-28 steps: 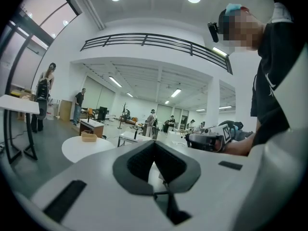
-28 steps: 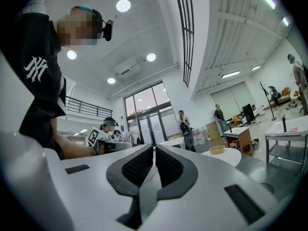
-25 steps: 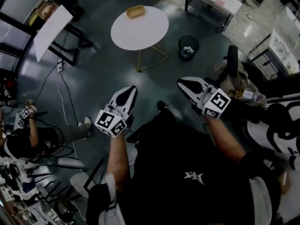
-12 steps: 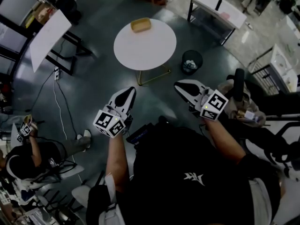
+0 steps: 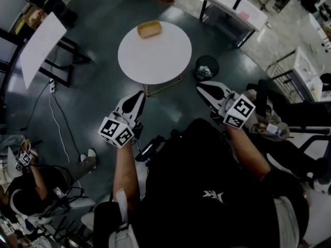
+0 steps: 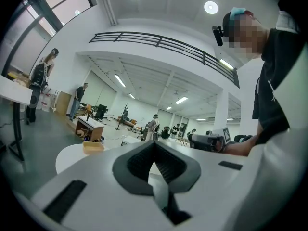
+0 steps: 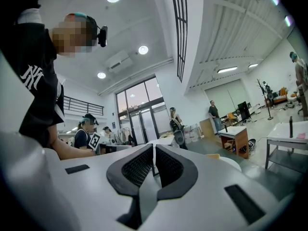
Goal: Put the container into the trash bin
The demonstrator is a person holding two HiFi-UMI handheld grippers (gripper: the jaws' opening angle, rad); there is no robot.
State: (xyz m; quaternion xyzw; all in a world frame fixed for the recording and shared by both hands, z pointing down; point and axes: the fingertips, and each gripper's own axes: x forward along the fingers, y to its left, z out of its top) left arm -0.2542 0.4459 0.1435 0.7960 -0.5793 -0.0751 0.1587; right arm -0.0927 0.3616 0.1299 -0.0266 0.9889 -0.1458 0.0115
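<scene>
The yellow container (image 5: 149, 29) lies near the far edge of the round white table (image 5: 155, 58). A black trash bin (image 5: 206, 67) with pale litter inside stands on the floor just right of the table. My left gripper (image 5: 138, 95) is shut and empty, held level short of the table's near edge. My right gripper (image 5: 201, 88) is also shut and empty, and it hovers near the bin. In the left gripper view the container (image 6: 93, 147) shows on the table beyond the closed jaws (image 6: 155, 144). In the right gripper view the jaws (image 7: 153, 147) meet with nothing between them.
A white rectangular desk (image 5: 232, 6) stands at the back right. A white board on a black stand (image 5: 40, 41) is at the left, with cables (image 5: 57, 118) along the floor. A seated person (image 5: 26, 187) is at the lower left. A chair with bags (image 5: 264, 107) sits at the right.
Both grippers have moved forward toward the table, still shut. The table and bin now lie closer below them in the head view.
</scene>
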